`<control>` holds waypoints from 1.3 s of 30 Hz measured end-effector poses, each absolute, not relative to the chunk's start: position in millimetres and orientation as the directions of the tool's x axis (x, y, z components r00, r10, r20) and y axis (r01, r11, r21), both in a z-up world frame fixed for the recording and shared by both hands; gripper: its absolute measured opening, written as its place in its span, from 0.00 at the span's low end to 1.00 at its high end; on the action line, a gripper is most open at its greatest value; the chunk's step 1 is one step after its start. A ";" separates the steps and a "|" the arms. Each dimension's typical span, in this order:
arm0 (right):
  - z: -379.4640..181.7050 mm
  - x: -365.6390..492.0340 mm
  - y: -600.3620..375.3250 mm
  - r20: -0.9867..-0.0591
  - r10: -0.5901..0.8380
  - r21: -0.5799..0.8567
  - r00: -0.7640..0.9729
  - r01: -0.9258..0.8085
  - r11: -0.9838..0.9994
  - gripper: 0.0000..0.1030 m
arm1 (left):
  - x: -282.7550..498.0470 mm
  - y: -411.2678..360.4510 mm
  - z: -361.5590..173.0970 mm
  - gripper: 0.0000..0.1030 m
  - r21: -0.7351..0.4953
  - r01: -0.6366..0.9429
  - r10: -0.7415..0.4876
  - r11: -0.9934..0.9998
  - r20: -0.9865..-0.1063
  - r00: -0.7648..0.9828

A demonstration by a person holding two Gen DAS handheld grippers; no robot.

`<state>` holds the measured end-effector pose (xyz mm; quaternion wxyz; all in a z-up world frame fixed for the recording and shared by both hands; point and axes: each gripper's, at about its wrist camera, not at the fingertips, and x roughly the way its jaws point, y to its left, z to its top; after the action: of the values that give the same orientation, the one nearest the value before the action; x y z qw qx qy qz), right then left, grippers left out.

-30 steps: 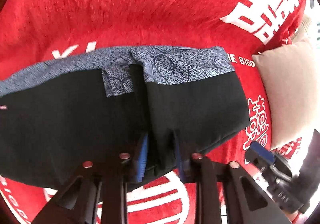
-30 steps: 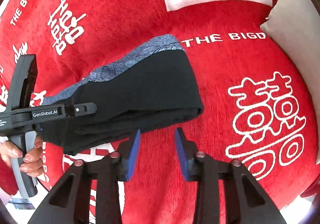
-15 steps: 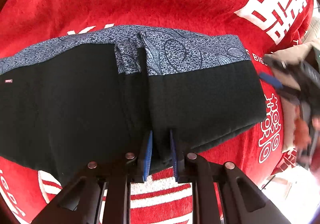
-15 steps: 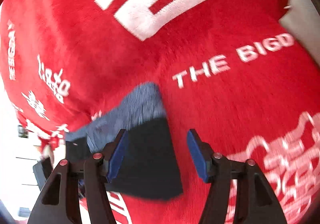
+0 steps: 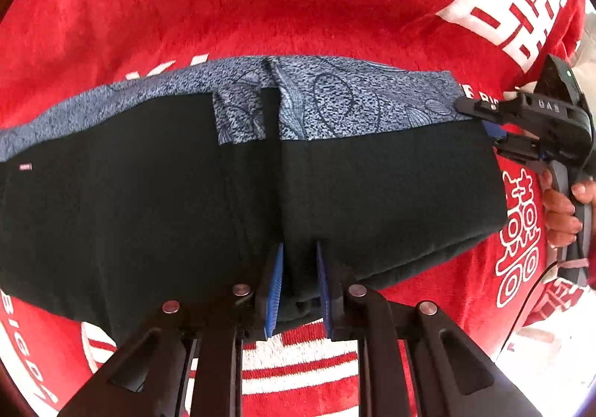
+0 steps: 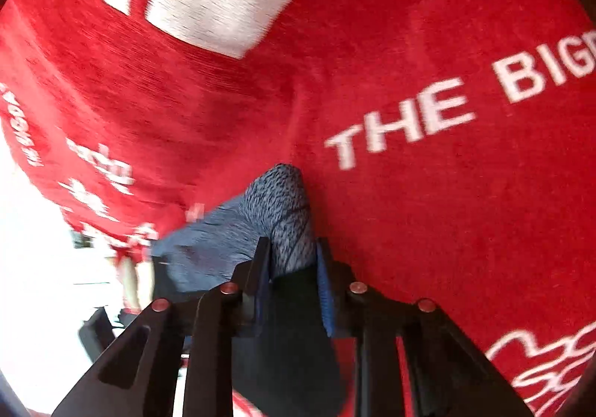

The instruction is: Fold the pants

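Note:
Black pants (image 5: 130, 212) with a blue-grey patterned band (image 5: 354, 100) lie folded across a red blanket. At the near hem, my left gripper (image 5: 298, 268) is shut on a fold of black cloth. In the left wrist view a hand holds my right gripper (image 5: 484, 119) at the far right corner of the pants. In the right wrist view my right gripper (image 6: 292, 253) has its jaws closing on that corner. The patterned band (image 6: 275, 201) bunches between the blue pads (image 6: 325, 290) and touches both.
The red blanket (image 5: 298, 7) carries large white characters and the words "THE BIG" (image 6: 447, 111). Its edge drops off to a bright floor at the lower right (image 5: 551, 342) and at the left of the right wrist view (image 6: 37, 268).
My right gripper swung from the near right edge of the pants to their far right corner, opened wide, then closed around the patterned band. The left jaws tightened on the hem.

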<state>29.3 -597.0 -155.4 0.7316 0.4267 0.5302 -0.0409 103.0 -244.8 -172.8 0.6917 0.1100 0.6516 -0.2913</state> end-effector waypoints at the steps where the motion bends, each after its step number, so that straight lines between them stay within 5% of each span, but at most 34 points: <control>1: -154.1 31.2 -596.8 -0.824 0.380 0.564 0.421 0.537 0.628 0.40 | 103.6 -244.8 -170.1 0.20 -0.224 0.545 -0.255 0.808 -0.967 -0.019; 2: -148.4 30.6 -596.5 -0.835 0.358 0.546 0.418 0.552 0.630 0.41 | 105.0 -243.5 -165.8 0.24 -0.218 0.540 -0.249 0.813 -0.968 -0.016; 4: -127.1 27.1 -588.5 -0.857 0.285 0.497 0.429 0.547 0.674 0.41 | 109.0 -237.6 -153.8 0.60 -0.165 0.523 -0.214 0.836 -0.976 0.034; 5: -117.5 24.6 -583.6 -0.869 0.255 0.469 0.424 0.545 0.695 0.41 | 111.6 -233.7 -145.1 0.63 -0.153 0.511 -0.216 0.846 -0.974 0.067; 6: -108.2 19.1 -577.1 -0.882 0.224 0.438 0.415 0.546 0.714 0.41 | 114.4 -231.5 -137.2 0.63 -0.163 0.506 -0.236 0.847 -0.968 0.083; 10: -89.0 -3.7 -557.1 -0.907 0.172 0.375 0.384 0.551 0.746 0.15 | 127.0 -245.0 -121.7 0.63 -0.212 0.508 -0.299 0.835 -0.949 0.096; 18: -89.0 -4.2 -502.8 -0.920 0.164 0.323 0.356 0.454 0.830 0.15 | 121.3 -280.5 -182.9 0.63 -0.178 0.535 -0.222 0.826 -0.975 0.019; 29: -123.3 -7.2 -485.7 -0.932 0.186 0.322 0.310 0.476 0.818 0.15 | 103.1 -228.7 -168.7 0.67 -0.191 0.481 -0.244 0.856 -0.969 0.049; 33: -120.4 -6.0 -474.9 -0.946 0.131 0.256 0.297 0.432 0.865 0.15 | 99.9 -200.2 -157.4 0.77 -0.195 0.437 -0.249 0.878 -0.966 0.069; 39: -110.9 0.6 -450.8 -0.957 0.004 0.130 0.289 0.417 0.900 0.18 | 89.4 -156.8 -150.8 0.77 -0.175 0.396 -0.228 0.901 -0.969 0.091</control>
<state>0.6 -450.8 -110.9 0.7822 0.1811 0.5814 -0.1318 89.4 -156.8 -150.8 0.7355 0.0657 0.6401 -0.2122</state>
